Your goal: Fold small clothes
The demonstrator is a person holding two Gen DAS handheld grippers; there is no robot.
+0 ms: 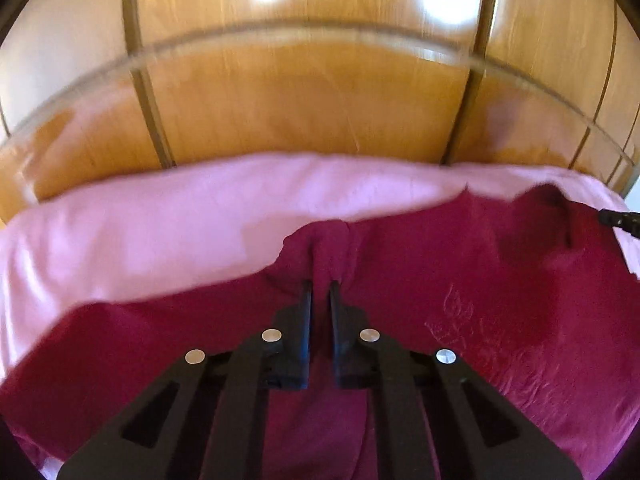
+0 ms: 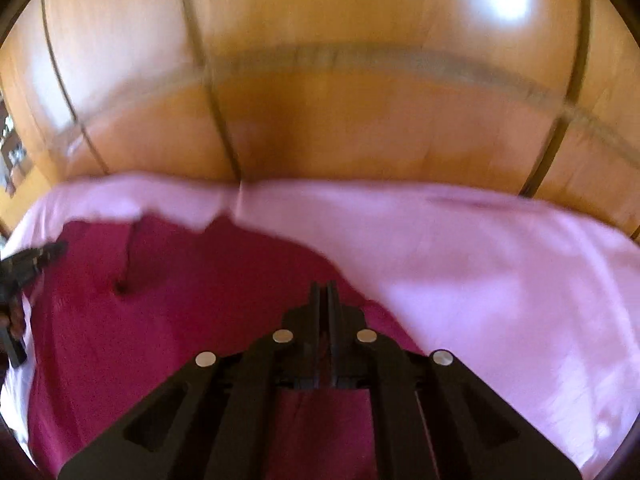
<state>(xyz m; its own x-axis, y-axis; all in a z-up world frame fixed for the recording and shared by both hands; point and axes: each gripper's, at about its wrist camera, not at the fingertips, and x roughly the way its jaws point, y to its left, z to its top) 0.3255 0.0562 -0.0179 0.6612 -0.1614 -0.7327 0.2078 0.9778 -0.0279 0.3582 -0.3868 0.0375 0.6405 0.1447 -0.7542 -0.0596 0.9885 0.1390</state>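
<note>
Your left gripper (image 1: 320, 286) has its two black fingers (image 1: 306, 308) pinched onto a raised ridge of the dark red garment (image 1: 460, 280); the cloth bunches up between the pads and rises toward 12 o'clock from the tips. Your right gripper (image 2: 325, 286) is clenched tight as well, its fingers (image 2: 316, 304) nearly meeting, with a sliver of the same dark red garment (image 2: 180, 300) showing between them, so both grippers are grasping the cloth.

From the left wrist view, the garment spreads out from the fingers toward 3 o'clock and 9 o'clock and fills the lower half of the view. A faint embroidered or printed motif (image 1: 456, 320) sits on it at about 4 o'clock from the tips. The tip of your right gripper (image 1: 620, 220) shows at the 3 o'clock edge, next to a raised fold of the cloth.

From the right wrist view, the garment lies mostly from 9 o'clock round to 6 o'clock, and a dimple marks its surface toward 9 o'clock. Your left gripper (image 2: 36, 258) appears at the 9 o'clock edge.

The garment rests on a pink sheet (image 1: 160, 220), which lies bare toward 12 o'clock and 9 o'clock in the left view and toward 3 o'clock (image 2: 500, 260) in the right view. Beyond the sheet, at 12 o'clock, stand wooden panels (image 1: 312, 100) with dark seams and bright glare. Both views are motion-blurred.
</note>
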